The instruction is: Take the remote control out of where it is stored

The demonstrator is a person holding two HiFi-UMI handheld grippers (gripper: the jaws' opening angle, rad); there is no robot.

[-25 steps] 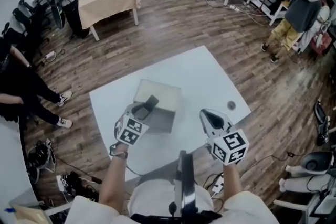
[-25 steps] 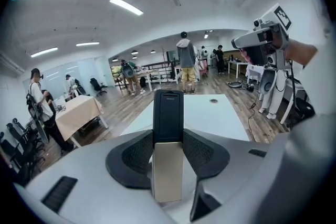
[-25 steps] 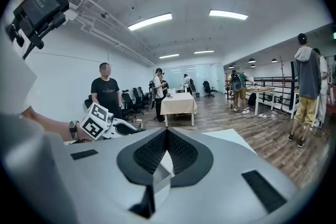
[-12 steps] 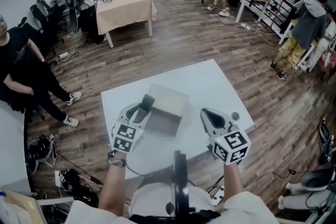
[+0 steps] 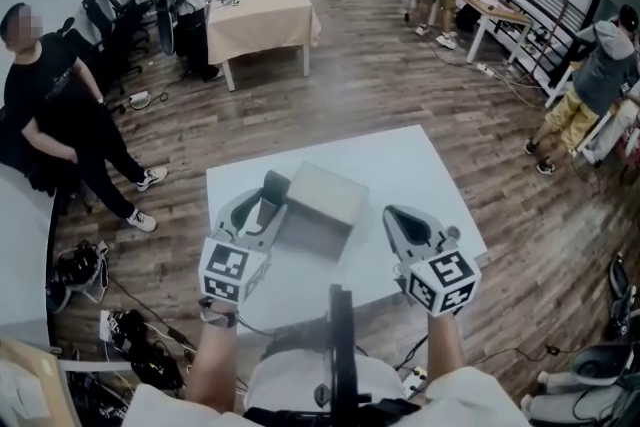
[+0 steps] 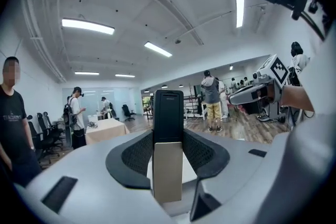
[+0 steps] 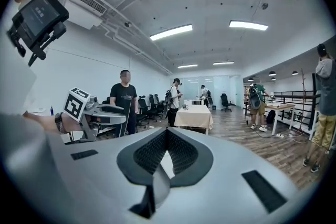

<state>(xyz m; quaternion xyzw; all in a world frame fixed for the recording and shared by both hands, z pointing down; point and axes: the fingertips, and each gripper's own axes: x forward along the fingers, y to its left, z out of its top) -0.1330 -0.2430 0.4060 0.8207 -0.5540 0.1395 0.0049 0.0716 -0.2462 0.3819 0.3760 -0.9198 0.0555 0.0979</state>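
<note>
A slim remote control (image 6: 168,118), black at the top and pale gold below, stands upright between the jaws of my left gripper (image 6: 168,136), which is shut on it. In the head view the remote control (image 5: 273,187) sticks out of the left gripper (image 5: 262,208) just left of a grey-beige box (image 5: 322,205) on the white table (image 5: 400,165). My right gripper (image 5: 400,220) hovers over the table's right part, right of the box. Its jaws (image 7: 167,132) meet at the tips with nothing between them.
A tan-clothed table (image 5: 262,10) stands at the back, with people beside it. A person in black (image 5: 60,115) sits at the left. Cables and gear (image 5: 130,335) lie on the wood floor by the table's near-left corner. Desks and people (image 5: 590,85) fill the right back.
The left gripper has drawn back a little to the left and toward me with the remote control in it, away from the box. The right gripper has hardly moved.
</note>
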